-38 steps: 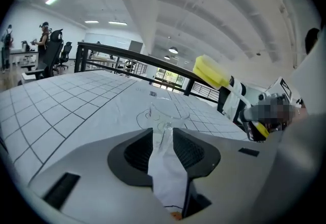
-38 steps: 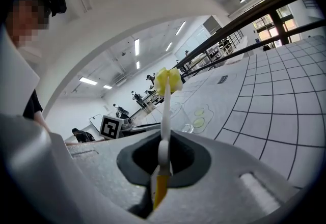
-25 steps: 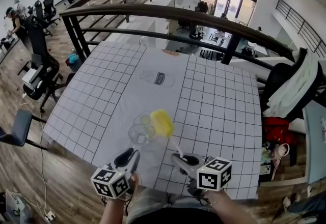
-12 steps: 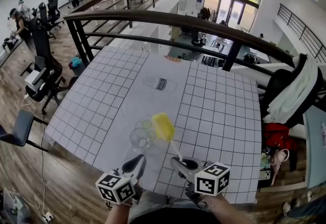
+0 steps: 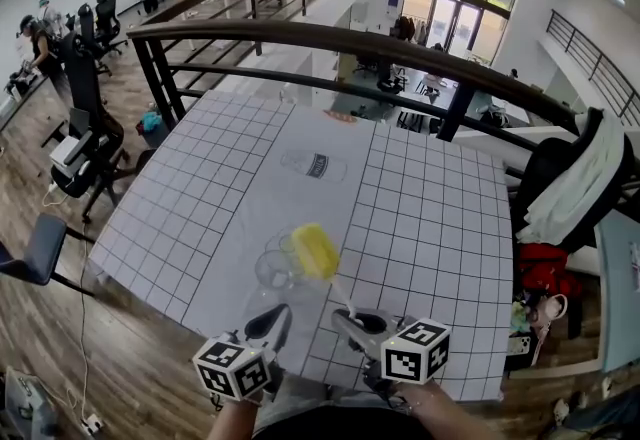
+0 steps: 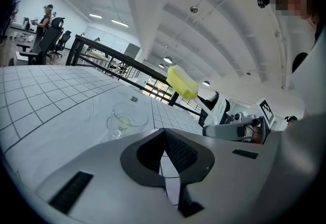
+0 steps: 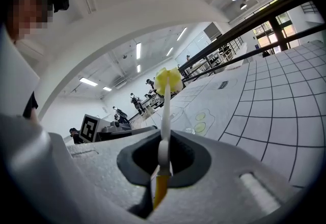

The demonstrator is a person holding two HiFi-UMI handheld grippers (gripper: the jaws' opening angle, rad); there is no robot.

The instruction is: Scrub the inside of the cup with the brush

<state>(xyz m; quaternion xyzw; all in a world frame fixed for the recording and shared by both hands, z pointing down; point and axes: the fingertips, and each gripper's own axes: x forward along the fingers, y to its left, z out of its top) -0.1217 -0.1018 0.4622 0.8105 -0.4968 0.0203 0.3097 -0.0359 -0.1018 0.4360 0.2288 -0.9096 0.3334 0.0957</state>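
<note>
A clear glass cup [image 5: 276, 266] stands on the gridded white table [image 5: 430, 218], near its front edge. Above the cup's right rim hangs the brush's yellow head [image 5: 314, 250], held off the table. Its white handle [image 5: 342, 300] runs down into my right gripper [image 5: 352, 318], which is shut on it. The right gripper view shows the handle [image 7: 165, 116] clamped between the jaws, with the yellow head [image 7: 169, 80] out in front. My left gripper [image 5: 274, 320] sits just short of the cup [image 6: 126, 118], shut, with nothing between its jaws [image 6: 164, 139].
A printed label [image 5: 315, 165] marks the table's middle and a small orange thing [image 5: 336, 114] lies at its far edge. A dark railing [image 5: 330, 36] runs behind the table. Office chairs [image 5: 75, 153] stand at the left and a coat-draped chair [image 5: 580, 178] at the right.
My left gripper has gone from open to shut and drawn back a little toward the table's front edge. The brush head has drifted slightly left, toward the cup.
</note>
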